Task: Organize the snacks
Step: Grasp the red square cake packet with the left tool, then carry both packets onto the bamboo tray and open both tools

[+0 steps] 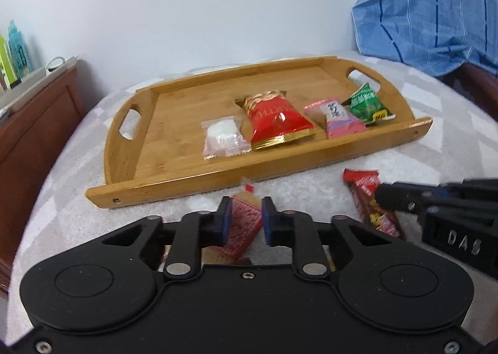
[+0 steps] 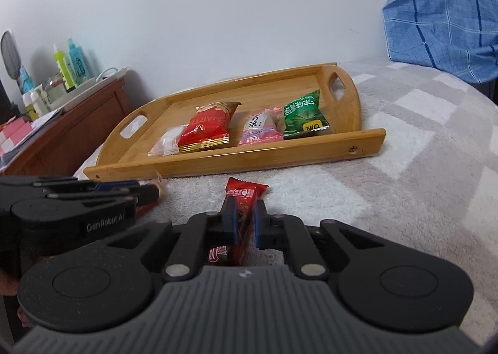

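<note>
Snacks remain off the wooden tray (image 1: 199, 186), on the blanket just before its near rail. Left tool (image 1: 246, 217) pinches a red-checked packet (image 1: 244, 226); right tool (image 2: 244, 220) pinches a dark red bar (image 2: 244, 214). Thin wrappers may slip or snag that rail.

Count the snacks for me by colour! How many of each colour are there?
White or clear: 1, the white packet in the tray.
Red: 3, the big red bag, the red-checked packet in the left gripper, the dark red bar in the right gripper.
Pink: 1, the pink packet.
Green: 1, the green packet.
Total: 6 snacks.
</note>
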A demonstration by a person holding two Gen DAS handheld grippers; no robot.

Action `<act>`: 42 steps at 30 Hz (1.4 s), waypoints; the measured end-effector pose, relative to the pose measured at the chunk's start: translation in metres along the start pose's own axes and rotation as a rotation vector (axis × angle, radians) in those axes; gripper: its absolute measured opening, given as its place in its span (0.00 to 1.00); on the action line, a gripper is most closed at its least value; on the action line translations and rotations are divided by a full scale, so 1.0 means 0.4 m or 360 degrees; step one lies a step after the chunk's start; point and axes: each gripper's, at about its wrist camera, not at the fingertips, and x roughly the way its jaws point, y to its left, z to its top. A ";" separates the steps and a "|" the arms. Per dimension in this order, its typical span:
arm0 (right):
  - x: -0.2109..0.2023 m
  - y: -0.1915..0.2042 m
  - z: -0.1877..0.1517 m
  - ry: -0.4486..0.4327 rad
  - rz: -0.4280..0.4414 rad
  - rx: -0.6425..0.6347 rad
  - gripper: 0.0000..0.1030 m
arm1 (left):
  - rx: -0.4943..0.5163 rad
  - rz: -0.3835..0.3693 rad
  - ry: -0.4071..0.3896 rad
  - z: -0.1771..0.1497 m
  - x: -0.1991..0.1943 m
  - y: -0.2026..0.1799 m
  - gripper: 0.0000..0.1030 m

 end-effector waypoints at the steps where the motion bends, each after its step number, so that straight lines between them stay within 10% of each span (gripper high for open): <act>1: 0.001 -0.001 -0.001 -0.0002 0.0001 0.0007 0.19 | 0.0014 0.0020 -0.0011 -0.003 -0.001 0.000 0.32; 3: 0.001 -0.002 -0.002 -0.0006 0.0005 0.0020 0.23 | 0.0022 0.0053 -0.0028 -0.008 -0.001 0.005 0.45; 14: 0.020 0.027 -0.019 0.0010 0.0016 -0.0029 0.51 | -0.0199 -0.0060 0.0064 -0.020 0.036 0.036 0.46; 18: 0.026 0.042 -0.025 -0.0013 -0.0031 -0.0100 0.33 | -0.0174 -0.0038 0.0047 -0.020 0.031 0.020 0.40; 42: 0.011 0.043 -0.029 -0.0097 -0.0041 -0.0006 0.31 | -0.0213 -0.0039 0.0014 -0.022 -0.022 0.024 0.31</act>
